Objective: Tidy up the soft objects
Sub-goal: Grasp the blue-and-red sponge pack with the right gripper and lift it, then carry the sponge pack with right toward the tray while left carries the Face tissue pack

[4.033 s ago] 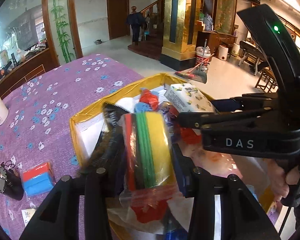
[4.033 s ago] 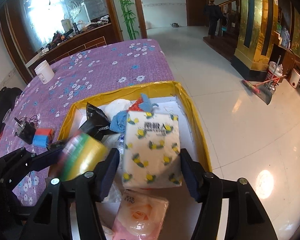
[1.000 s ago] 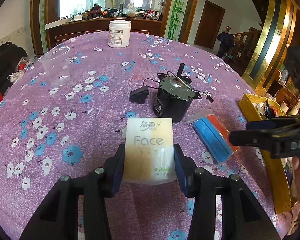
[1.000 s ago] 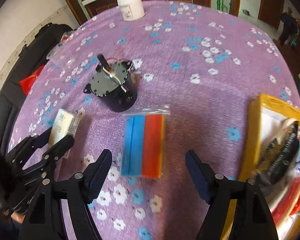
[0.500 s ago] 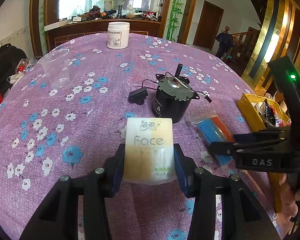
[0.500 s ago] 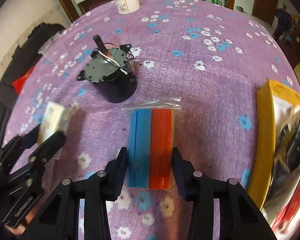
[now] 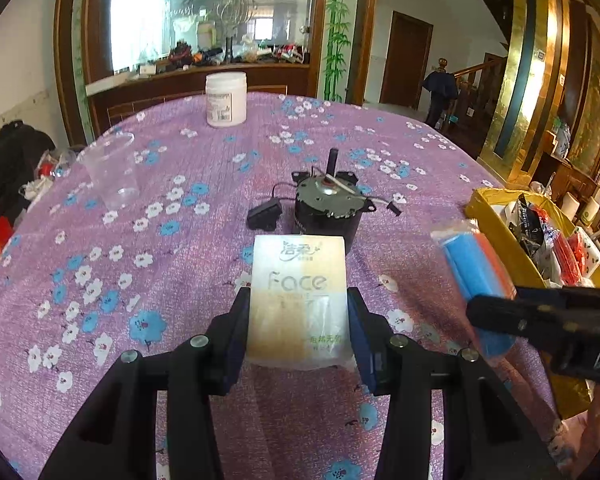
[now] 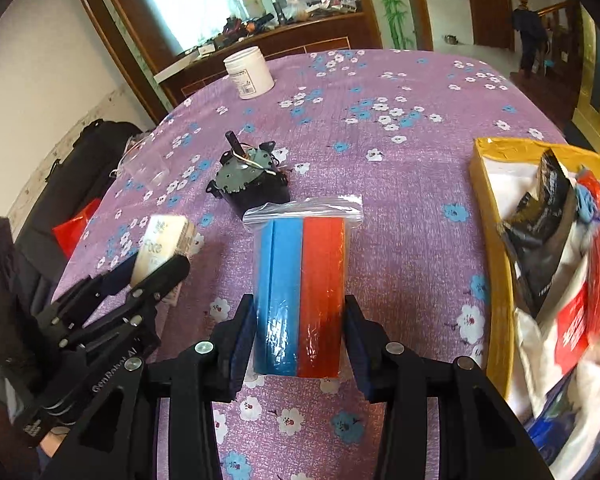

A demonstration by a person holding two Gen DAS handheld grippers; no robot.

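Both pairs of jaws are pinching: the right gripper, freshly closed, clamps one bagged sponge pack of blue and red halves, long axis running away along the fingers, zip end farthest; the left gripper squeezes one tissue pack, likewise lengthwise, over the purple tablecloth. One black motor stands beyond; one yellow box sits at right.

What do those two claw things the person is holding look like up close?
Both are matte black plastic. The left gripper and the right gripper each have two angular fingers with dark blue pads inside and silver screw heads at the joints. White lettering runs along their sides. No cables show.
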